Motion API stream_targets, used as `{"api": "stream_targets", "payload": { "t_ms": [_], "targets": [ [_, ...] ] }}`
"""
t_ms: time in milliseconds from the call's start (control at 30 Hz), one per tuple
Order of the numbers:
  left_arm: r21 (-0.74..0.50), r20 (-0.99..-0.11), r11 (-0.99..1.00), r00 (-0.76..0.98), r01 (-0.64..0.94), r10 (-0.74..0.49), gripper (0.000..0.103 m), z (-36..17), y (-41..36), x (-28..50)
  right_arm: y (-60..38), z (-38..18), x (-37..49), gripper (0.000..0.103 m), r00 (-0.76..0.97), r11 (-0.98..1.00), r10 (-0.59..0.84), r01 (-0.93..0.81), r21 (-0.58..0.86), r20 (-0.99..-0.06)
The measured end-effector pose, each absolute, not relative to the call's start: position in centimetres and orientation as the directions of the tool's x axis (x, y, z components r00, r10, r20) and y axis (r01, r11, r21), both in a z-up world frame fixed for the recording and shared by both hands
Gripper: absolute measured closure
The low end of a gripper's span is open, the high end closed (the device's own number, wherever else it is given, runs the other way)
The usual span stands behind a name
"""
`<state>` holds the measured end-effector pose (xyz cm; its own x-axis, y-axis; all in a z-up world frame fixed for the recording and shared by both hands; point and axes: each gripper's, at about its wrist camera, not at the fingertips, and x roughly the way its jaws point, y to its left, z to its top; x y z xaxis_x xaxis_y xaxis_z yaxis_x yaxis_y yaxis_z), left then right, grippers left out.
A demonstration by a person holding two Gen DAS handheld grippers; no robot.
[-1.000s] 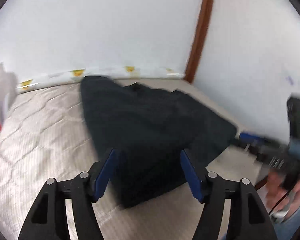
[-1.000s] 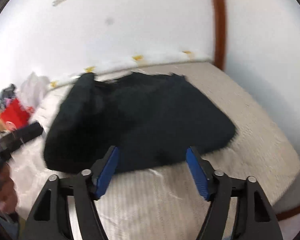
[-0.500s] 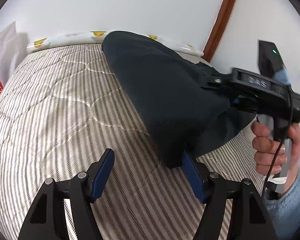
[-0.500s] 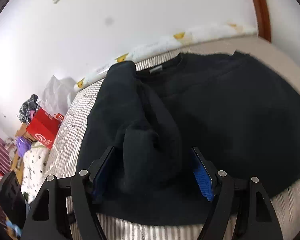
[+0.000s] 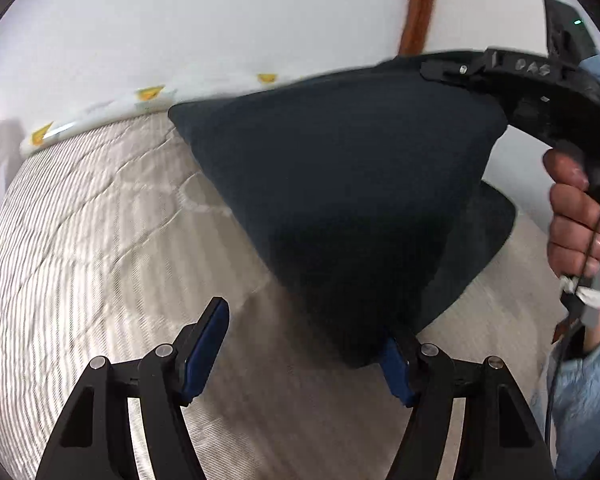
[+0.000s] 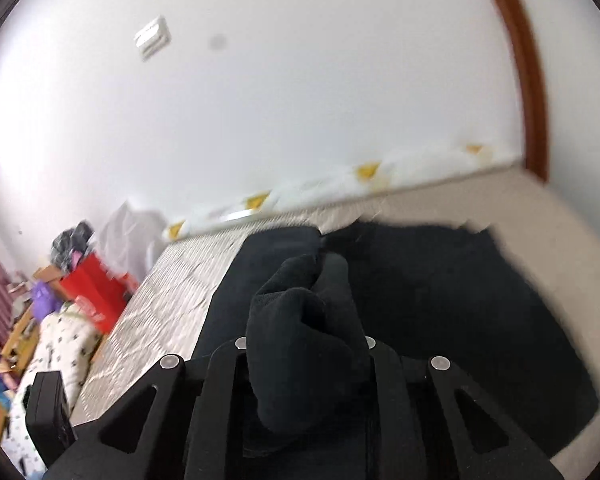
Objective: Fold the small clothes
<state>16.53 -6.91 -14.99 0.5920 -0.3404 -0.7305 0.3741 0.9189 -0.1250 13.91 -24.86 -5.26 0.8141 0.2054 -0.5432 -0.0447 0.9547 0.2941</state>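
- Dark sweatshirt [image 5: 340,200] on the striped quilted mattress [image 5: 80,240]; one side lifted and tented, rest flat on the bed.
- Right claw [image 6: 304,344]: jaws just closed in, now clamped on a bunched fold of the sweatshirt, holding it up; person's hand [image 5: 580,216] on its handle.
- Left claw [image 5: 300,344]: jaws wide apart, gripping nothing; the hanging low corner of the fabric lies against its right pad [image 5: 396,368].
- White wall [image 6: 300,100] behind; red box [image 6: 96,296] beside the bed.
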Motion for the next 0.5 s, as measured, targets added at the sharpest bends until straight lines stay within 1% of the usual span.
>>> {"api": "stream_targets", "payload": {
  "t_ms": [67, 200, 333, 400, 500],
  "targets": [
    [-0.111, -0.73, 0.91, 0.588, 0.399, -0.347, 0.034, -14.6, -8.3, 16.3, -27.2, -5.1, 13.5, 0.087, 0.825, 0.962, 0.162, -0.011, 0.272, -0.541],
    [-0.034, -0.764, 0.901, 0.57, 0.432, -0.302, 0.034, -15.3, -12.1, 16.1, -31.9, -5.6, 12.0, 0.087, 0.84, 0.969, 0.049, 0.09, 0.228, -0.541],
    [-0.029, -0.759, 0.902, 0.578, 0.43, -0.3, 0.034, -15.8, -13.6, 15.8, -36.6, -7.2, 10.2, 0.087, 0.831, 0.958, -0.017, 0.173, 0.23, -0.556],
    [-0.053, -0.753, 0.907, 0.579, 0.419, -0.312, 0.034, -15.9, -13.8, 15.9, -38.6, -8.5, 9.7, 0.087, 0.814, 0.948, -0.021, 0.2, 0.246, -0.581],
    [-0.052, -0.747, 0.914, 0.592, 0.402, -0.303, 0.036, -15.9, -14.0, 16.1, -40.4, -11.1, 9.4, 0.087, 0.788, 0.934, 0.016, 0.208, 0.29, -0.615]
  ]
}}
